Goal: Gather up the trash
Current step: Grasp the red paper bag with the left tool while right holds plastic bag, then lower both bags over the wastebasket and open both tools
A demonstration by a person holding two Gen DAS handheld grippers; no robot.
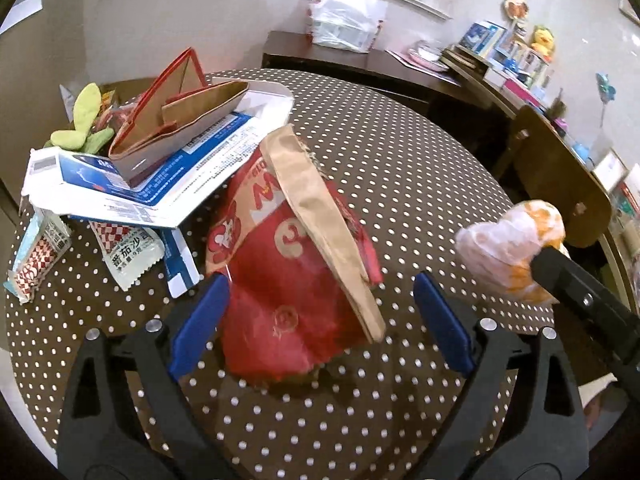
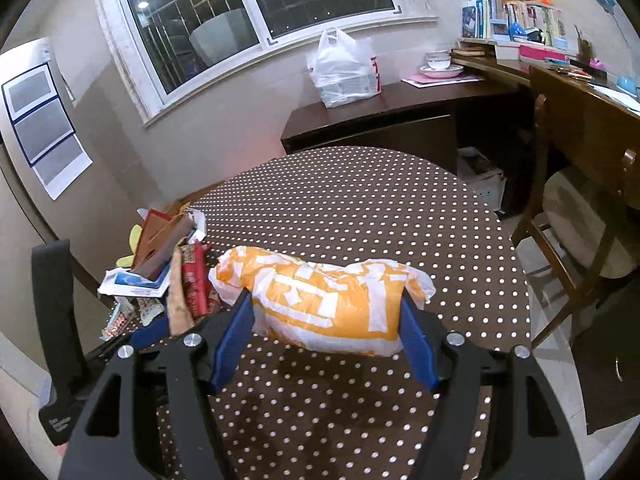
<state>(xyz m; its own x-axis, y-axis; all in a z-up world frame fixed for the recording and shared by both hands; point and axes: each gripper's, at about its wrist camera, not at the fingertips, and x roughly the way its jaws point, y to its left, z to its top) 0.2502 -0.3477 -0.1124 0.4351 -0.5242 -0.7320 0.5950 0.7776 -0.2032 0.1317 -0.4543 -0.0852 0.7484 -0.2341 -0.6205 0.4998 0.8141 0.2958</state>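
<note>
The right gripper point(image 2: 326, 334) clamps an orange-and-white wrapper point(image 2: 324, 304) above the dotted table point(image 2: 360, 208), its long axis crosswise between the pads. The left gripper point(image 1: 318, 320) is spread wide around a red paper bag point(image 1: 288, 280) on the table, touching nothing; the bag runs away from the camera. Only the left view shows the sauce packets point(image 1: 128, 250) beneath the flattened boxes point(image 1: 160, 168) beyond.

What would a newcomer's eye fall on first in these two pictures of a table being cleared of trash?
First, the orange-and-white plastic bag, pinched between the right gripper fingers above the polka-dot table. Next, the red paper bag lying on the table between the open left gripper fingers. Behind it, at the table's left edge, sits a heap of flattened cartons and wrappers.
</note>
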